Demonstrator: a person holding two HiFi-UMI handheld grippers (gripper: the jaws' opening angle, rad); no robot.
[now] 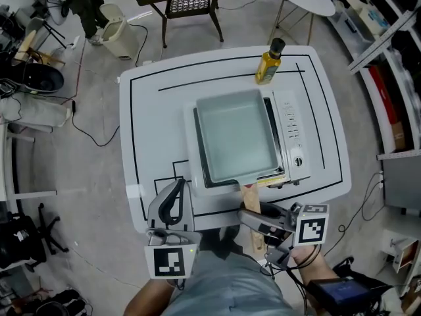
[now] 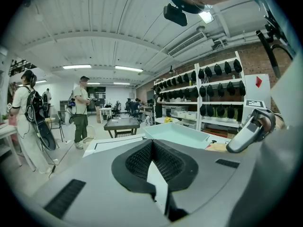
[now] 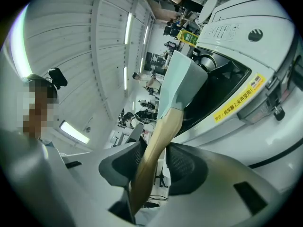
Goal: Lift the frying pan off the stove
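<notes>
**Right claw brackets the handle, pan sitting on the stove**

The right claw (image 3: pixel 154 162) has the wooden handle (image 3: pixel 158 141) running straight up between its jaws. One pad is against the wood and a sliver of daylight shows beside the other, so I'd call that bracketed, not clamped. Ahead of the claw, past the jaw tips, the handle widens into the pale green frying pan (image 1: pixel 235 135). The pan is square and deep-walled, and it sits flat on the white stove (image 1: pixel 293 133).

Off to that claw's left, the left claw (image 1: pixel 172 203) hangs at the table (image 1: pixel 148 97) edge, jaws drawn together on nothing and clear of the pan.

Now, how will it handle? The pan looks rigid, with all its weight out beyond the jaw tips, so I'd expect the front to want to dip as it comes up. The wood looks smooth and tapers toward the claw, so it could slide or twist in a loose grip. The best hold, to my eye, is further ahead on the thicker stretch near the pan wall, squeezed firmly. Nothing here looks fragile, and the pan looks empty.

An oil bottle (image 1: pixel 268 64) stands on the table well beyond the pan, out of the way.
</notes>
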